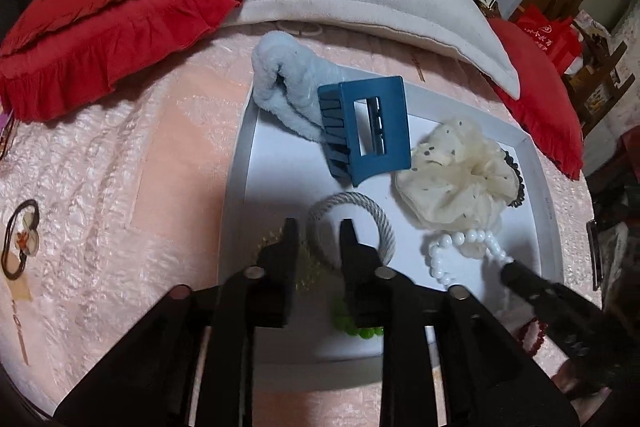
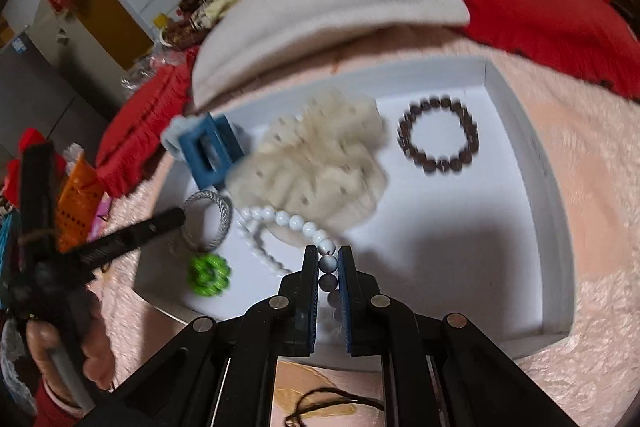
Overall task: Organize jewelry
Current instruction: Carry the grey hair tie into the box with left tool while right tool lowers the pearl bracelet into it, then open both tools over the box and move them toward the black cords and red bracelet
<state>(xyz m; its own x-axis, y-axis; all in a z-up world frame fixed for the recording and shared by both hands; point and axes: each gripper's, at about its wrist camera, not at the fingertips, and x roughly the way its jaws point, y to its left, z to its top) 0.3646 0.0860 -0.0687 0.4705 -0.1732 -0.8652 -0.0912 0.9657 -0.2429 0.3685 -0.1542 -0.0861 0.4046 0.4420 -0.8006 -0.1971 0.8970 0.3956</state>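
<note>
- The white bead bracelet is a loose string of hard, glossy beads: light, I'd say, but slippery, and limp enough to sag and swing wherever it isn't held. It trails across the floor of the white tray from the claw toward 11 o'clock, its far end touching the cream scrunchie.
- The right claw is narrowed to about one bead's width, its pads either side of a bead at the near end of the strand. Pinching across a round bead seems prone to slip; gripping over the cord between two beads would likely hold better.
- The right claw reaches in low from the tray's near edge, pointing at 12 o'clock.
- The left claw hovers open and empty, its right finger over the grey rope hair tie, which lies flat in the tray.
- A dark bead bracelet lies apart at 1 o'clock, and the blue claw clip lies beyond the hair tie.
- The tray lies on a pink bed cover.
</note>
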